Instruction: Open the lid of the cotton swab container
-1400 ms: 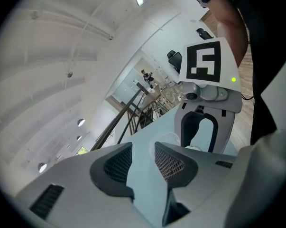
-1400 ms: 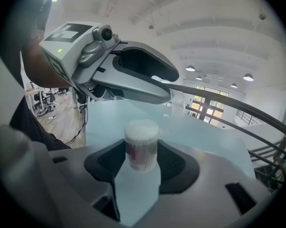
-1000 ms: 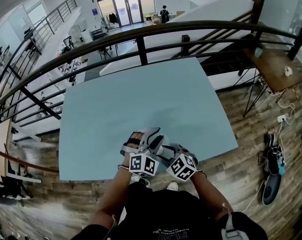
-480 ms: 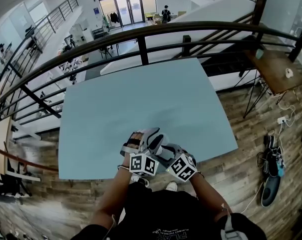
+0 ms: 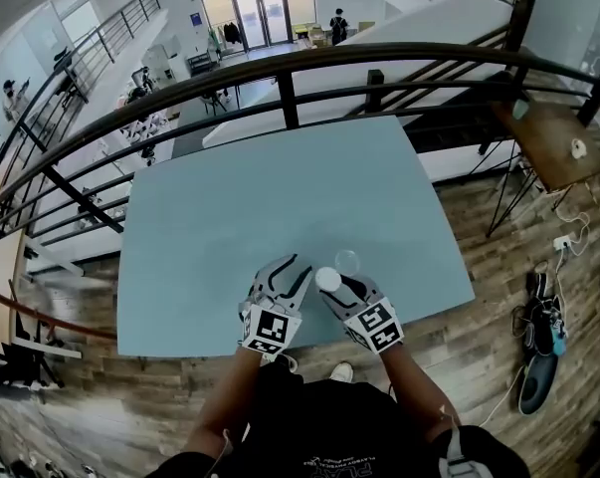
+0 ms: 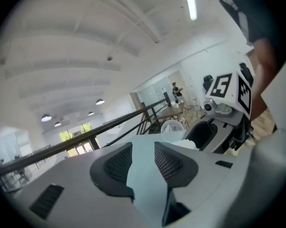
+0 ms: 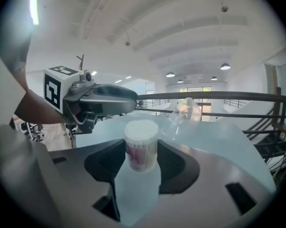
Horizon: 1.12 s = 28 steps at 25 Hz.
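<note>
Cotton swab container (image 7: pixel 142 139) upright, long axis vertical, pinched between the right gripper (image 7: pixel 142 156) jaws just above the table (image 5: pixel 280 187). Clear lid (image 7: pixel 186 112) was already off the mouth, tipped just beyond it, with the swab tips (image 7: pixel 142 125) bared. Left gripper (image 6: pixel 142 154) jaws were spread with nothing between them; the container lay just to its right. I judged the opening done.

floor (image 5: pixel 479 337): wood planks | railing (image 5: pixel 280 68): black, curved | table (image 5: pixel 280 197): pale blue | ceiling (image 7: pixel 180 27): white, lamps (image 7: pixel 225 66) lit
</note>
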Each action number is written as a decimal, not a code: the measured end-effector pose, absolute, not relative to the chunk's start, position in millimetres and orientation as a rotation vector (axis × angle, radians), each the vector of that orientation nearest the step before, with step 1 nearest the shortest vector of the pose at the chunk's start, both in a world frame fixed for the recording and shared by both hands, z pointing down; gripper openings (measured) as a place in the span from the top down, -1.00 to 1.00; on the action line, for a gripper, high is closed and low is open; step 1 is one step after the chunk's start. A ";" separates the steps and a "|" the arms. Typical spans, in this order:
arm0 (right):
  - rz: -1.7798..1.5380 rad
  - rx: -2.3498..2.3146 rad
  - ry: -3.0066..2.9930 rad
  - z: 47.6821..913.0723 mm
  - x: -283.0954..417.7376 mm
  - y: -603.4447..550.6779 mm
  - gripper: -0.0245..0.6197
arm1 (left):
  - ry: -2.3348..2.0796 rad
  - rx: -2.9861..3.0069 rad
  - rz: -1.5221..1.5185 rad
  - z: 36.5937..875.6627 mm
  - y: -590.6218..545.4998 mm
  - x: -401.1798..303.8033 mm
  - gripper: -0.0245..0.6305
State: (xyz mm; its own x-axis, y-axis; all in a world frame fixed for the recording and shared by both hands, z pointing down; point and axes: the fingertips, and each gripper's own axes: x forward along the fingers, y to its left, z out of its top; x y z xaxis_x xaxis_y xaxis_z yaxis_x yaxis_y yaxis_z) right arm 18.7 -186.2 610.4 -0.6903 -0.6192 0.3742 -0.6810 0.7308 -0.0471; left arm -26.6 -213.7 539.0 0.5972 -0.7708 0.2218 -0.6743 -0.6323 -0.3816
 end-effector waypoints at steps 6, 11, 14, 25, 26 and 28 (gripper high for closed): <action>0.296 1.214 -2.594 601.9 44.8 -205.8 0.24 | 1.369 -2.621 -0.443 542.9 -212.1 -53.9 0.48; 0.244 1.278 -2.594 587.4 52.3 -211.0 0.23 | 1.452 -2.659 -0.373 542.8 -207.3 -62.1 0.69; 0.216 1.321 -2.576 580.9 53.8 -212.6 0.23 | 1.483 -2.670 -0.326 537.5 -205.6 -67.5 0.75; 0.134 1.363 -2.494 572.8 49.0 -212.8 0.23 | 1.483 -2.822 -0.146 528.0 -190.2 -71.5 0.89; 0.125 1.373 -2.495 570.7 47.9 -211.5 0.23 | 1.490 -2.819 -0.138 527.5 -188.8 -73.5 0.89; 0.107 1.392 -2.501 566.2 45.6 -209.1 0.23 | 1.499 -2.806 -0.135 527.2 -186.0 -77.0 0.89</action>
State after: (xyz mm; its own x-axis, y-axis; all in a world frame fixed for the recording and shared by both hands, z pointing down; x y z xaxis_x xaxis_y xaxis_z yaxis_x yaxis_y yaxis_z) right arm 45.6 -209.1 566.2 -0.4985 -0.8222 0.2748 -0.8426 0.5340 0.0691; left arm -77.0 -186.0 527.2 0.5534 -0.8275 0.0948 -0.8312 -0.5560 -0.0020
